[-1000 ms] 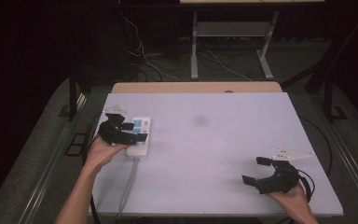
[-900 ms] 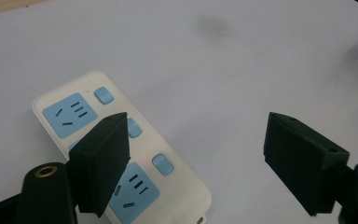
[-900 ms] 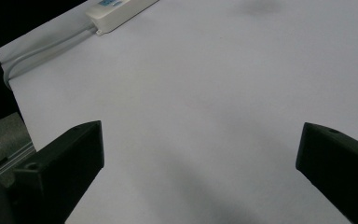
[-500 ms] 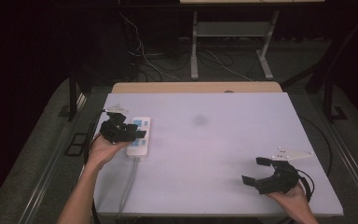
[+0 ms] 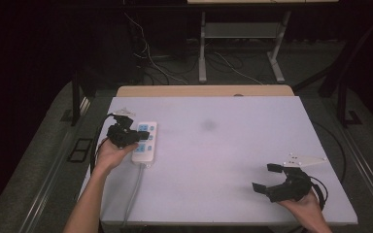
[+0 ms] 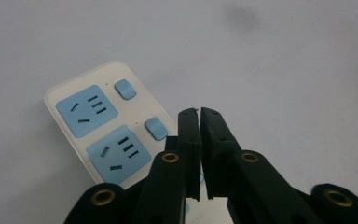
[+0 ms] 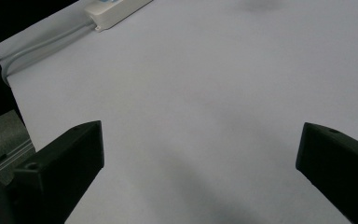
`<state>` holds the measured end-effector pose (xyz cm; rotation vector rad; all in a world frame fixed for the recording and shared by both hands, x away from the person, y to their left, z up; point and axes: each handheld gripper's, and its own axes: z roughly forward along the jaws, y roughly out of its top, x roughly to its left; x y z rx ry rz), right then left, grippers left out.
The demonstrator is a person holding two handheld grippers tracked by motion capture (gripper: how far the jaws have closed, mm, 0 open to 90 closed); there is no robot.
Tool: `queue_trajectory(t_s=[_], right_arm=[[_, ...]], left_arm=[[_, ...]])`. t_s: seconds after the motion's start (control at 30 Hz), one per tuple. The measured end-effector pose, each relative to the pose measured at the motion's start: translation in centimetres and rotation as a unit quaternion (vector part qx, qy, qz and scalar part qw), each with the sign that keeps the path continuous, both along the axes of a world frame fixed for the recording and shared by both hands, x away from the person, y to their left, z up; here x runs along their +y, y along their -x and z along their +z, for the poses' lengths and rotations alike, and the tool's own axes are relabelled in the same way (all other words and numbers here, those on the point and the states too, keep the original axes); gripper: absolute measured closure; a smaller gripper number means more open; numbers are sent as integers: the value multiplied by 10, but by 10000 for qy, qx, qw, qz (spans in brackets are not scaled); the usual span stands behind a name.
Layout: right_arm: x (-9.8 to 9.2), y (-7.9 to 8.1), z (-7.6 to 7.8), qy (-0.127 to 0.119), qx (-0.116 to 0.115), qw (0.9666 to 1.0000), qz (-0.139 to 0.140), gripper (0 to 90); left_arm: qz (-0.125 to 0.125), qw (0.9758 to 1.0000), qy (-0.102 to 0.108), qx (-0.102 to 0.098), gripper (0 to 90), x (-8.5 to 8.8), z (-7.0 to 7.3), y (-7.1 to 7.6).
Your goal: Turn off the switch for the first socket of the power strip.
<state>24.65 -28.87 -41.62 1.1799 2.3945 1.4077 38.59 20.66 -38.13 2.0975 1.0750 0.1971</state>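
Dark floor and cables ring the white bench (image 5: 233,145). My left claw (image 5: 126,137) has just been closing and now its jaws are pressed together with nothing between them, tips poised over the power strip (image 6: 98,126), just beside its blue switches (image 6: 154,128). That strip lies directly under and ahead of the left claw, its cord trailing back toward me. My right claw (image 5: 272,178) sits spread, well apart from it. I judge a switch press is about to come; nothing looks done yet.
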Motion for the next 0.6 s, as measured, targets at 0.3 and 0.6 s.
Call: queue_trajectory(t_s=[0.3,0.6], right_arm=[[0,0,0,6,3,10000,-2,7],[-1,0,0,10,3,10000,-1,7]], left_arm=[[0,9999,-94,101,894,-1,-6,-4],[-94,9995,-214,211,895,-4,-11,-7]])
